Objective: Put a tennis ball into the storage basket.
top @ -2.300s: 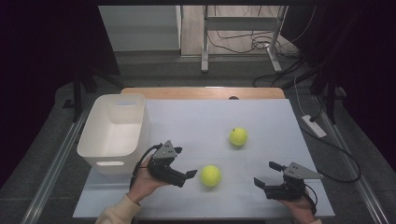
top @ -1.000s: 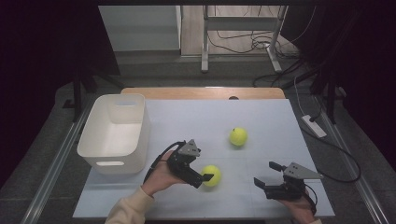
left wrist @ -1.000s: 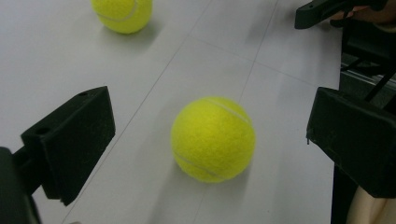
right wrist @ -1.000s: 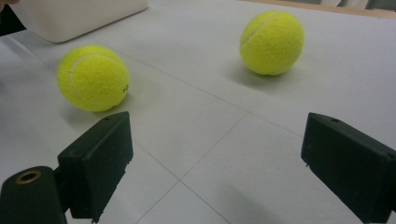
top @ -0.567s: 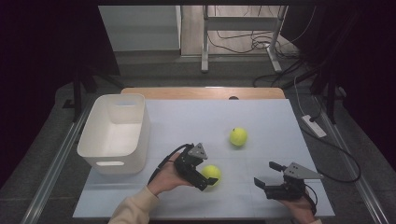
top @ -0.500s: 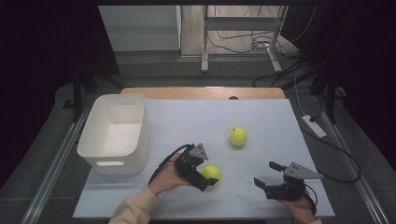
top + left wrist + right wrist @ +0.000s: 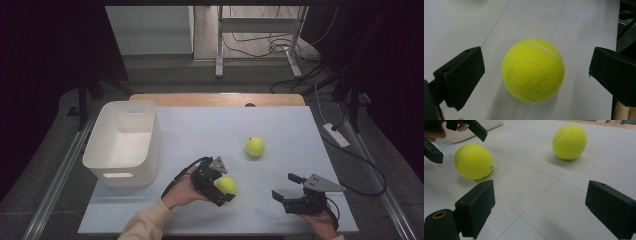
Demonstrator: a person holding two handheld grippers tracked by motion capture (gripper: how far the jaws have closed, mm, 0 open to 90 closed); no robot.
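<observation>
The left gripper (image 7: 223,188) sits on the desk (image 7: 300,130) with its jaws spread wide on either side of the near ball (image 7: 226,185). In the left gripper view that ball (image 7: 533,70) lies between the two jaws with a gap on each side, so nothing is pinched yet. The step in hand looks like the grasp itself: the approach is made and the closing is not yet done. The next move probably calls for squeezing the jaws evenly on the ball's widest part, since a round ball can roll or pop out if one jaw touches first, and then lifting it toward the white bin (image 7: 123,143) at about ten o'clock from the gripper.

The far ball (image 7: 255,146) rests near one o'clock, well apart. The right gripper (image 7: 283,191) waits at about three o'clock, jaws wide and empty.

From the high view the left gripper covers part of the near ball, so contact cannot be judged there. The bin's floor is partly hidden by its near wall.
</observation>
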